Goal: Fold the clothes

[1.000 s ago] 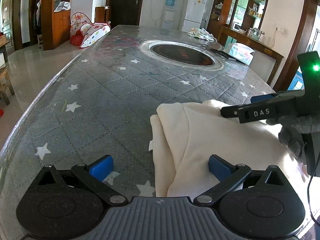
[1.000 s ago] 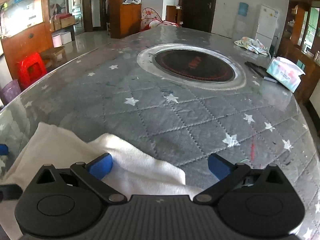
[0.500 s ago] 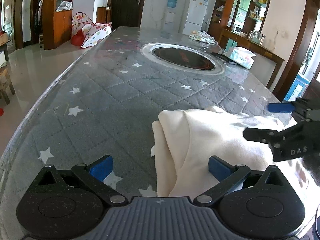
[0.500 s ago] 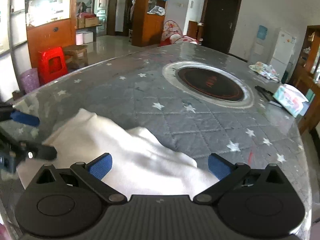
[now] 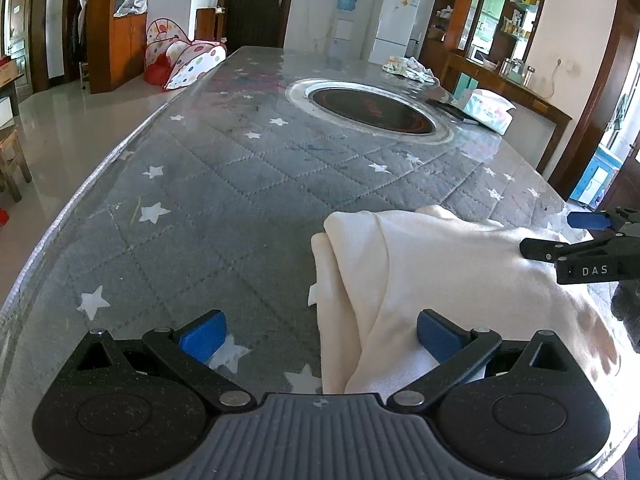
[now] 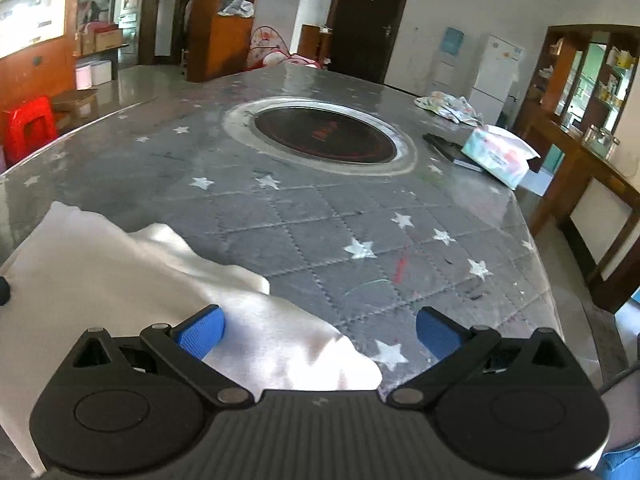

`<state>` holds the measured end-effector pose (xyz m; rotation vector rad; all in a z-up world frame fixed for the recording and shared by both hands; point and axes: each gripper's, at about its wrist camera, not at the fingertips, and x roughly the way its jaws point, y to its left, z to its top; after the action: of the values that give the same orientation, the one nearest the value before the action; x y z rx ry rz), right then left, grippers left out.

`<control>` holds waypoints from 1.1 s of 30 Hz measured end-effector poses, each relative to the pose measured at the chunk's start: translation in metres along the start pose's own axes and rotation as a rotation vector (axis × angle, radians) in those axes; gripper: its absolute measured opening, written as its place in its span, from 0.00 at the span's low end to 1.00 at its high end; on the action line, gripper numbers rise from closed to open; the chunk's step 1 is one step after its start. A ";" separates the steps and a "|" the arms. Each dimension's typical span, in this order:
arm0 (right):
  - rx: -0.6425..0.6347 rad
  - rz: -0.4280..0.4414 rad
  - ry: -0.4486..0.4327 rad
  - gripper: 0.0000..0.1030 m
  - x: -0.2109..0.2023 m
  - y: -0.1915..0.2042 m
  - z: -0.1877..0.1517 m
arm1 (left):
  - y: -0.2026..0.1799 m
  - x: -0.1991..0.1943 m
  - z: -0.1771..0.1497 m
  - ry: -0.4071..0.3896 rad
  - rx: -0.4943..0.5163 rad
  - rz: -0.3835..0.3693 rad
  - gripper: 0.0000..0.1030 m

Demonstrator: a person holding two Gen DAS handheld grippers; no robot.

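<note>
So the cream garment [image 5: 452, 276] is sitting in a layered bundle at the near edge of the surface [image 5: 240, 184], the one with the grey quilted star cover under a clear sheet. You can see at least a couple of stacked layers along its left edge in the left wrist view, so it's folded over to some degree. Whether that's a finished fold or just one pass of several, I can't call it from here.

Left gripper [image 5: 320, 336] has its jaws spread wide, holding nothing, with the right finger over the cloth and the left one over bare cover. Right gripper [image 6: 318, 332] is the same deal: jaws released, empty, left finger above the fabric, right finger above the stars. Neither one has hold of the cloth.

What I'd worry about:
- The bundle is really close to the near edge. Any drag toward the person and part of it could slide off, especially since that clear sheet looks slick.
- The layers on the left edge aren't lined up, one sticks out past the others. A pinch there could easily catch only the top layer and peel the fold open.
- The right side looks loose and rumpled in the right wrist view, so pressing or tugging could bunch it rather than flatten it.
- Both grippers are close together, so they could bump.
</note>
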<state>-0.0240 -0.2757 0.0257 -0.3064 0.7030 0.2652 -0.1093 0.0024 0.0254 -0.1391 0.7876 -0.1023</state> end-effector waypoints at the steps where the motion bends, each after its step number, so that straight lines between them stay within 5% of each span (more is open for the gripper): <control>1: -0.002 0.002 -0.006 1.00 -0.002 0.000 0.000 | 0.000 -0.001 0.001 -0.005 0.003 0.003 1.00; 8: -0.112 0.123 -0.092 1.00 -0.036 0.027 0.004 | 0.017 -0.010 0.010 -0.042 -0.038 0.034 1.00; 18: -0.326 0.391 -0.105 1.00 -0.073 0.104 -0.008 | 0.042 -0.011 0.016 -0.026 -0.157 0.037 1.00; 24: -0.438 0.461 -0.118 0.99 -0.083 0.141 -0.016 | 0.045 -0.011 0.015 -0.021 -0.181 0.036 1.00; 33: -0.553 0.484 -0.116 0.68 -0.080 0.184 -0.023 | 0.054 -0.014 0.016 -0.015 -0.249 -0.037 0.99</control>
<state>-0.1582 -0.1252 0.0279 -0.6402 0.5714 0.9382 -0.1052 0.0589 0.0376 -0.3900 0.7812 -0.0372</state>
